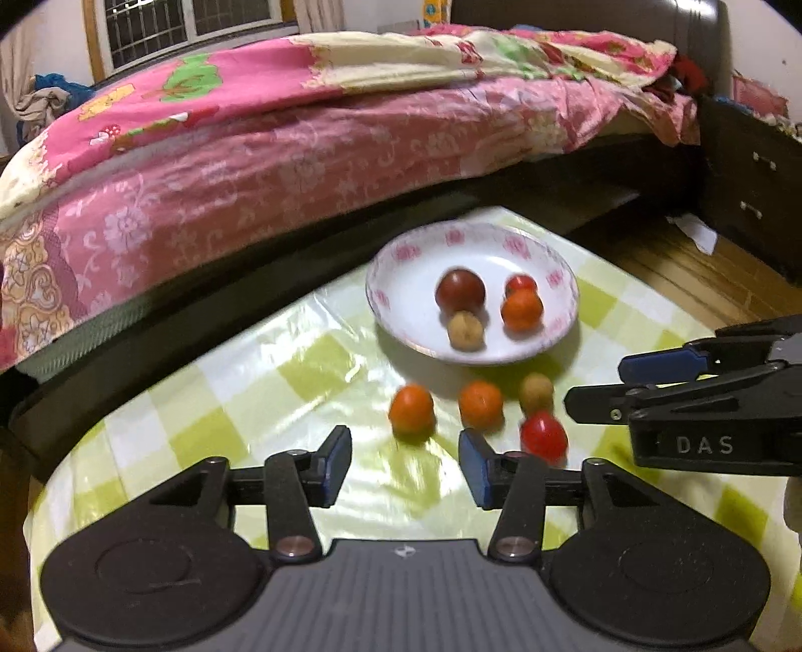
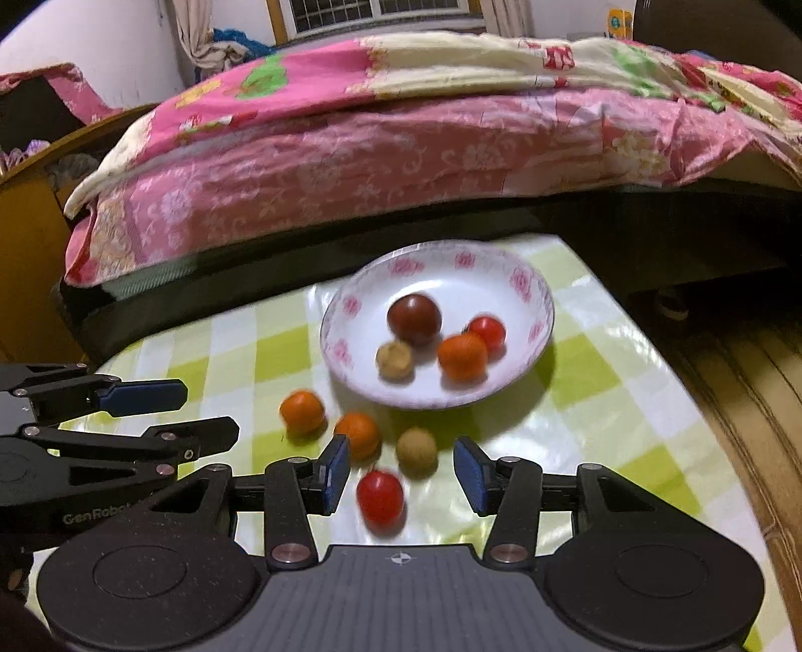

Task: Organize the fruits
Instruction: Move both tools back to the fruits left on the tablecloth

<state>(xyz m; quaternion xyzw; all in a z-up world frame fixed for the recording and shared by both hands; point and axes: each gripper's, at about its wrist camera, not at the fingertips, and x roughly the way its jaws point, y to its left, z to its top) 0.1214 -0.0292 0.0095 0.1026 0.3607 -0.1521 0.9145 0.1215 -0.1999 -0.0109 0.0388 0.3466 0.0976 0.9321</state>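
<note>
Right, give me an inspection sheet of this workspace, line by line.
Surface: table under a glossy green-and-white check cloth.
Job's things: plate holding four fruits: a dark red one, a red one, an orange one and a tan one. Four loose fruits on the cloth in front of it: two oranges, tan fruit, red fruit.
Clutter: nothing seen.
Grippers: left tongs open, empty, low over the cloth; right tongs open, red fruit between the fingers, not pressed.
Cables: nothing seen.
Surroundings: bed with pink floral covers behind the table, window, wooden floor.
</note>
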